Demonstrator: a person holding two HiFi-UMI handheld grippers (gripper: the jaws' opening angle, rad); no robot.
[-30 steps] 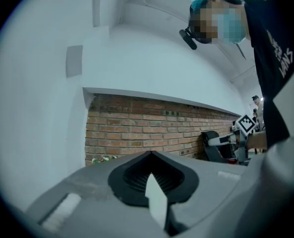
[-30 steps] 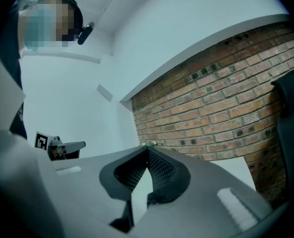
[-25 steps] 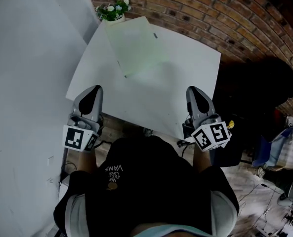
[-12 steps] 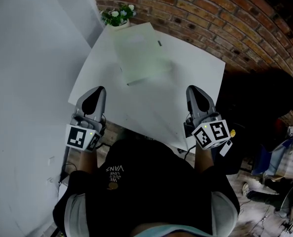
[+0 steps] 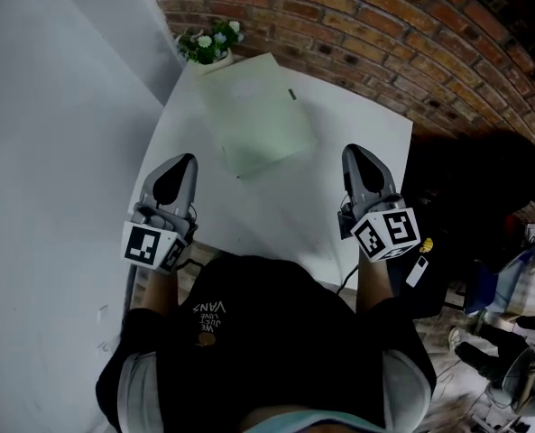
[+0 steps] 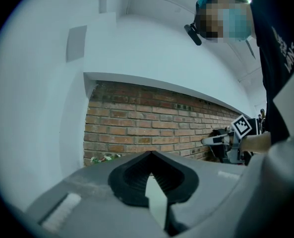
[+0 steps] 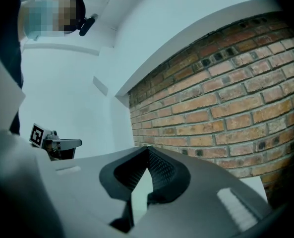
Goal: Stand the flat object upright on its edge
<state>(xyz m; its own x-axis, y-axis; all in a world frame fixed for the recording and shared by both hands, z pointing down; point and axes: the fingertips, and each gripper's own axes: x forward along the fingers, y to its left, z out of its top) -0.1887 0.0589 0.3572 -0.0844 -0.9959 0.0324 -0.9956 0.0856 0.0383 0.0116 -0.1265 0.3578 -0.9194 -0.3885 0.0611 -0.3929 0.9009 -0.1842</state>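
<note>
A pale green flat board [image 5: 253, 123] lies flat on the white table [image 5: 357, 138], towards its far left. My left gripper [image 5: 180, 159] hovers over the table's near left edge, short of the board, its jaws shut and empty. My right gripper [image 5: 353, 152] hangs over the near right part of the table, also shut with nothing in it. Each gripper view looks along closed jaws, the left gripper [image 6: 150, 155] and the right gripper [image 7: 147, 148], at the brick wall; the board is hidden there.
A small potted plant [image 5: 207, 42] stands at the table's far left corner against the brick wall [image 5: 366, 25]. A white wall [image 5: 50, 152] runs along the left. A dark chair or bag [image 5: 475, 179] sits right of the table, with clutter on the floor.
The view has shifted slightly; both grippers sit a little higher in the picture and closer to the board. The board has not moved on the table.
</note>
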